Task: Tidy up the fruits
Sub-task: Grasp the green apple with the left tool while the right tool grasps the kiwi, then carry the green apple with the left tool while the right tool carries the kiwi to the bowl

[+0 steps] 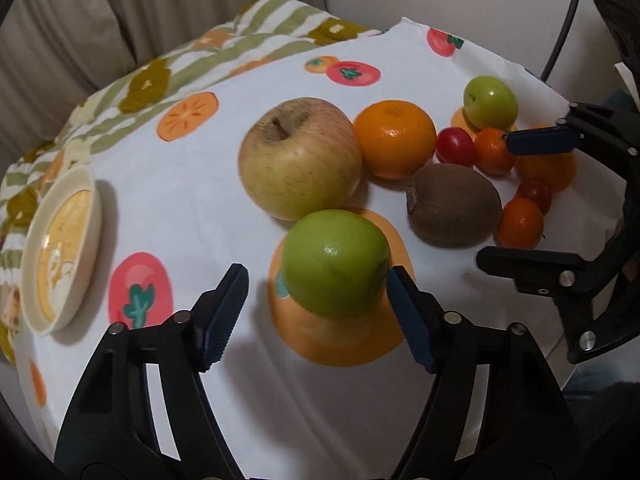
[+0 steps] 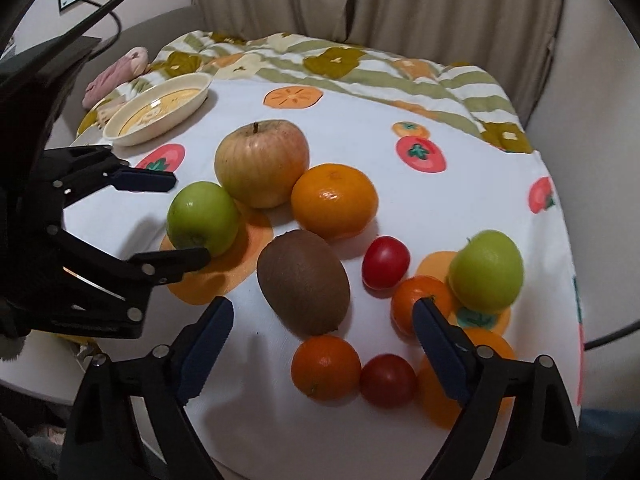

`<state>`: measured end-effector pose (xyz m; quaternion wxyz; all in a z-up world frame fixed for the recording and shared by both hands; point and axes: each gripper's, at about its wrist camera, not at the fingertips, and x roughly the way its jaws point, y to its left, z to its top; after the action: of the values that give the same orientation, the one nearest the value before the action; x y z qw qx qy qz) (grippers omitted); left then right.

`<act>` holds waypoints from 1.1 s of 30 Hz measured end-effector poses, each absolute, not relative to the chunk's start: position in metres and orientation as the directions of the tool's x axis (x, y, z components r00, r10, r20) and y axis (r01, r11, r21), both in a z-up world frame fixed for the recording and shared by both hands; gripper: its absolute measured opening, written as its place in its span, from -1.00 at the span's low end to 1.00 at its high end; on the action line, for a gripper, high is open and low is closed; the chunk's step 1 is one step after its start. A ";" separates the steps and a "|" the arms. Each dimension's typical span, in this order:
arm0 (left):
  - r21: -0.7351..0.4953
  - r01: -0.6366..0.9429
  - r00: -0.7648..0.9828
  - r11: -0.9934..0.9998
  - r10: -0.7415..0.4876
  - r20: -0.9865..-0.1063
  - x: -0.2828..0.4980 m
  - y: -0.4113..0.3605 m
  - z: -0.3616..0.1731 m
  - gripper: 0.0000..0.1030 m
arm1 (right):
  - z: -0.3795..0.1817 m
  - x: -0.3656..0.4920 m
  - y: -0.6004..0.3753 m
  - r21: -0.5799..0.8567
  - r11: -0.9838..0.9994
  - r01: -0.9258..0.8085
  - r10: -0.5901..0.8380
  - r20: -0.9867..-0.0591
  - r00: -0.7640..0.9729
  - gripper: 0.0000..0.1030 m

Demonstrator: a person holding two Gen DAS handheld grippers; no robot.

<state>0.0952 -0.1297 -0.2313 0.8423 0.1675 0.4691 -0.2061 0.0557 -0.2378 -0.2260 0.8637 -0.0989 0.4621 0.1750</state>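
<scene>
Fruit lies on a white fruit-print cloth (image 1: 224, 208). My left gripper (image 1: 316, 288) is open around a green apple (image 1: 336, 262), which the right wrist view also shows (image 2: 202, 218). Behind it sit a large yellow-red apple (image 1: 298, 158), an orange (image 1: 394, 144) and a kiwi (image 1: 454, 204). My right gripper (image 2: 324, 318) is open over a small orange (image 2: 326, 368) and a cherry tomato (image 2: 388, 380), just short of the kiwi (image 2: 302, 282). A second green apple (image 2: 486, 272), another tomato (image 2: 386, 262) and another small orange (image 2: 416, 304) lie to the right.
A cream oval dish (image 1: 60, 252) stands at the cloth's left edge, also in the right wrist view (image 2: 156, 108). A striped flowered blanket (image 2: 360, 64) and beige curtains lie behind. A pink cloth (image 2: 116, 74) sits beyond the dish. The table edge drops off near both grippers.
</scene>
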 end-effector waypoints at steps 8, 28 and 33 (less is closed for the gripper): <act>0.054 0.525 0.449 0.849 -0.223 -0.865 0.096 -0.136 -0.237 0.12 | -0.235 0.068 -0.231 0.024 0.894 -0.447 0.252 -0.853 0.457 0.47; 0.036 0.424 0.451 0.905 -0.176 -0.875 0.091 -0.101 -0.235 0.11 | -0.249 0.083 -0.213 0.039 0.874 -0.485 0.264 -0.875 0.405 0.01; 0.037 0.388 0.460 0.921 -0.159 -0.874 0.089 -0.090 -0.233 0.11 | -0.248 0.086 -0.212 0.040 0.874 -0.484 0.262 -0.877 0.402 -0.04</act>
<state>0.0892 -0.0896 -0.2327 0.8465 0.1163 0.4938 -0.1616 0.0864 -0.2118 -0.2480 0.8300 -0.1110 0.4983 0.2246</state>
